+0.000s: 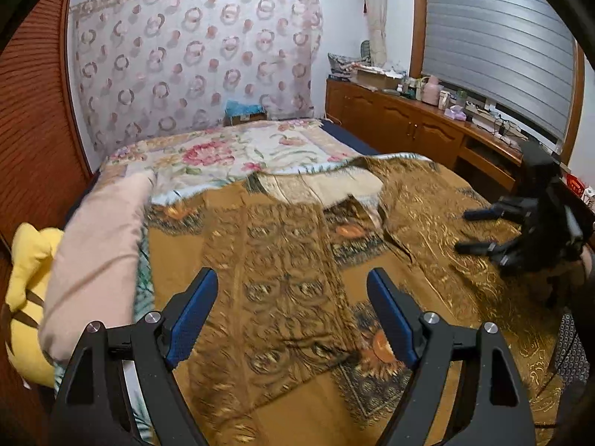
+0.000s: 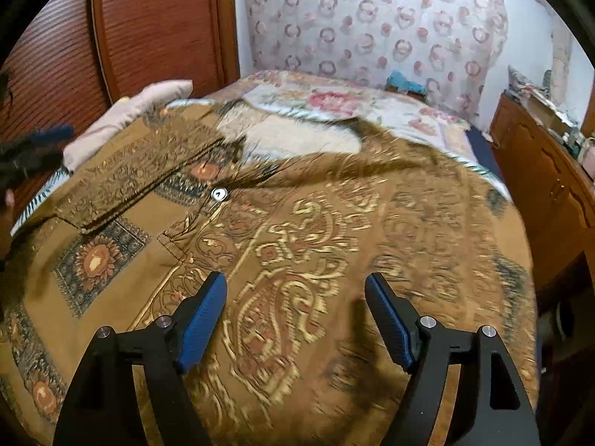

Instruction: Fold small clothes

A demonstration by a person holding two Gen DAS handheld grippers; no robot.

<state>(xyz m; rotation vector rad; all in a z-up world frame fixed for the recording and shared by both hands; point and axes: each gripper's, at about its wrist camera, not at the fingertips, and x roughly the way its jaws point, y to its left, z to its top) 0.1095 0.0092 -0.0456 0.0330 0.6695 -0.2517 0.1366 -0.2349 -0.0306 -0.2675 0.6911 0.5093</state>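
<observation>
1. On the bed [image 1: 208, 156], a brown patterned shirt [image 2: 305, 230] lies spread out over the floral bedspread, its pale inner lining showing at the collar end.
2. One silver button [image 2: 218, 194] shows near the shirt's front edge.
3. Left gripper [image 1: 292, 319] hovers above the shirt, fingers spread wide apart with nothing between them.
4. Right gripper [image 2: 295, 319] hangs over the paisley part of the shirt, fingers likewise apart and empty.
5. A pink pillow [image 1: 96, 260] lies along the bed's left edge, with a yellow plush toy [image 1: 28, 297] just beside it.
6. A cluttered wooden counter [image 1: 427, 119] runs along the right wall.
</observation>
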